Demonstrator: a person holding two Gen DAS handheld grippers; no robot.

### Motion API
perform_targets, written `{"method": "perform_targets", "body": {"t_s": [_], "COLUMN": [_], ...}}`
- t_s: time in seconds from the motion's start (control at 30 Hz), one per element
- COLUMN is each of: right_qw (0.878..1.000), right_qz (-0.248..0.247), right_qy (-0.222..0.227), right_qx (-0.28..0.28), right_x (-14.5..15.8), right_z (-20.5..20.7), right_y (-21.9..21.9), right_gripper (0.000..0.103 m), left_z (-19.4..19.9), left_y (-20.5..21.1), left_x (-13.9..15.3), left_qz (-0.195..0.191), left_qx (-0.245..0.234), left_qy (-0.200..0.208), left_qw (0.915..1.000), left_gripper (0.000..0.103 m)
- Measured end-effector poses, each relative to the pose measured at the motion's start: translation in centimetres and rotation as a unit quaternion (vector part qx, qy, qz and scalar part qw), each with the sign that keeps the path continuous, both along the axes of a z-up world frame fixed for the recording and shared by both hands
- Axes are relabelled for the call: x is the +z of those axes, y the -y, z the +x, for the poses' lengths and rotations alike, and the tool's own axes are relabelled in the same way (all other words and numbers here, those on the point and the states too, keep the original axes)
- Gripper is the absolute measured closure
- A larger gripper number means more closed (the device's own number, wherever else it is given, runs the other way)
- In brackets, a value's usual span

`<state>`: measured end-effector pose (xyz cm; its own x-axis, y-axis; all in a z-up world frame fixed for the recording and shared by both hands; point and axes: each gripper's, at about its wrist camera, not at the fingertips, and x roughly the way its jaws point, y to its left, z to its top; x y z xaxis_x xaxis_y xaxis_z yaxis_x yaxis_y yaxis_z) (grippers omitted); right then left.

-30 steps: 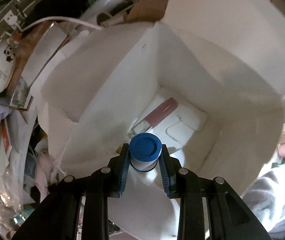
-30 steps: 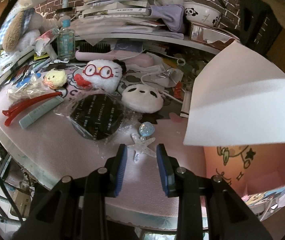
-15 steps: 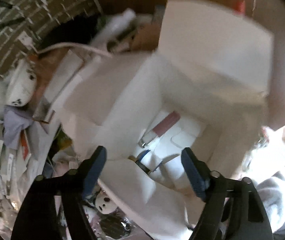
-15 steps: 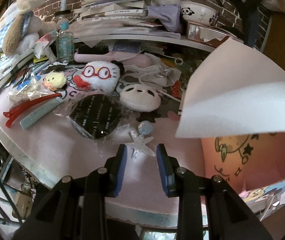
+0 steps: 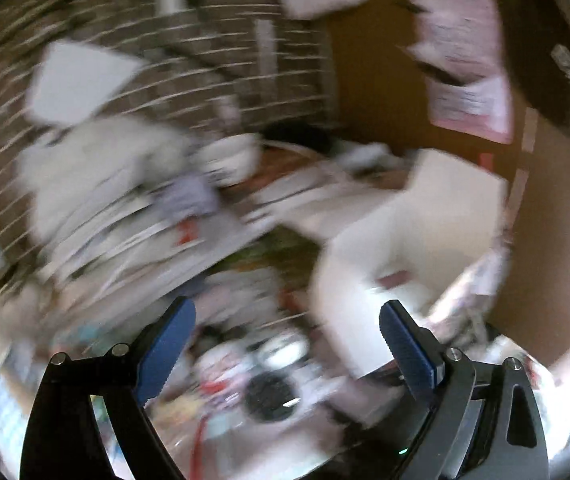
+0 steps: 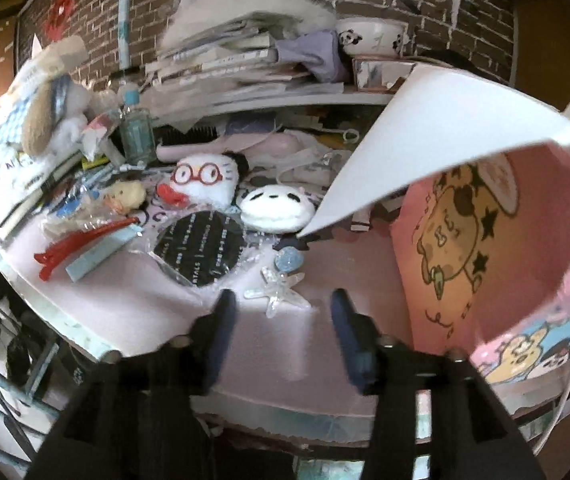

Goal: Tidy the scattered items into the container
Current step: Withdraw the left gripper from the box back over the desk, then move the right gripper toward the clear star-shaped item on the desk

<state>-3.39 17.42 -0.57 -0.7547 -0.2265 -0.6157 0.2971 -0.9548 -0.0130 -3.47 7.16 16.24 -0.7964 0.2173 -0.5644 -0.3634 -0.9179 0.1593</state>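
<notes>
Left gripper (image 5: 287, 346) empty, jaws wide, view blurred. Right gripper (image 6: 281, 320) spread, empty, poised over star clip (image 6: 279, 290). Step: next pickup. Needs descent, clamp, carry to box (image 6: 497, 232).

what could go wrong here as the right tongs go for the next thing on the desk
1. The clear star clip lies right beside the blue disc, so the open right tongs may nudge or catch both.
2. The box's white flap hangs over the desk near the panda plush and could get knocked.
3. The left tongs are open and empty, and that view is blurred, so aiming is uncertain.
</notes>
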Motion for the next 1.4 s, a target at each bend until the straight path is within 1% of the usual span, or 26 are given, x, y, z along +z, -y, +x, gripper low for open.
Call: {"method": "perform_targets", "body": {"t_s": [0.1, 0.2, 0.3, 0.37, 0.47, 0.6, 0.67, 0.7, 0.77, 0.9, 1.1, 1.17, 1.23, 1.4], "right_qw": [1.000, 1.000, 0.999, 0.999, 0.999, 0.999, 0.999, 0.999, 0.999, 0.999, 0.999, 0.999, 0.999, 0.999], "right_qz": [0.000, -0.004, -0.009, -0.002, 0.011, 0.018, 0.011, 0.008, -0.002, 0.005, 0.001, -0.001, -0.002, -0.010], "right_qy": [-0.009, -0.027, -0.042, -0.046, -0.050, -0.042, -0.038, -0.034, -0.030, -0.035, -0.038, -0.037, -0.038, -0.032], "right_qx": [-0.001, 0.004, 0.007, 0.009, 0.005, -0.009, -0.013, -0.014, -0.015, -0.014, -0.017, -0.014, -0.012, -0.006], "right_x": [0.0, -0.1, -0.2, -0.4, -0.8, -1.4, -1.7, -1.8, -2.0, -2.0, -2.1, -2.2, -2.2, -2.0], "right_z": [0.3, 0.8, 1.0, 0.9, 0.5, -0.5, -0.8, -1.0, -1.2, -1.4, -1.9, -1.9, -1.6, -0.6], "right_y": [0.0, 0.0, 0.1, 0.6, 1.2, 1.6, 1.3, 1.2, 0.8, 1.0, 1.0, 1.1, 1.0, 0.6], "right_gripper": [0.056, 0.056, 0.056, 0.056, 0.056, 0.058, 0.065, 0.066, 0.066, 0.066, 0.066, 0.070, 0.070, 0.070], "left_z": [0.7, 1.3, 1.9, 2.0, 2.0, 2.1, 2.1, 2.1, 2.0, 1.7, 1.2, 1.0, 0.8, 1.0], "left_y": [2.9, 4.9, 6.4, 6.9, 7.3, 8.3, 8.7, 8.9, 9.0, 8.9, 8.2, 8.1, 8.0, 7.9], "left_x": [-2.3, -4.6, -6.5, -7.6, -8.9, -10.1, -10.5, -10.7, -11.0, -11.0, -11.5, -11.7, -11.9, -11.8], "left_qz": [0.003, 0.021, 0.044, 0.053, 0.056, 0.066, 0.075, 0.079, 0.081, 0.086, 0.084, 0.083, 0.081, 0.091], "left_qx": [0.058, 0.093, 0.107, 0.118, 0.135, 0.150, 0.149, 0.148, 0.149, 0.147, 0.136, 0.141, 0.147, 0.141], "left_qy": [-0.004, 0.001, 0.009, 0.016, 0.018, 0.022, 0.029, 0.031, 0.034, 0.036, 0.046, 0.051, 0.053, 0.056], "left_qw": [0.9983, 0.9955, 0.9933, 0.9915, 0.9892, 0.9863, 0.9855, 0.9853, 0.9850, 0.9847, 0.9861, 0.9851, 0.9844, 0.9843], "left_gripper": [0.011, 0.011, 0.011, 0.011, 0.011, 0.011, 0.011, 0.011, 0.011, 0.011, 0.011, 0.011, 0.011, 0.011]}}
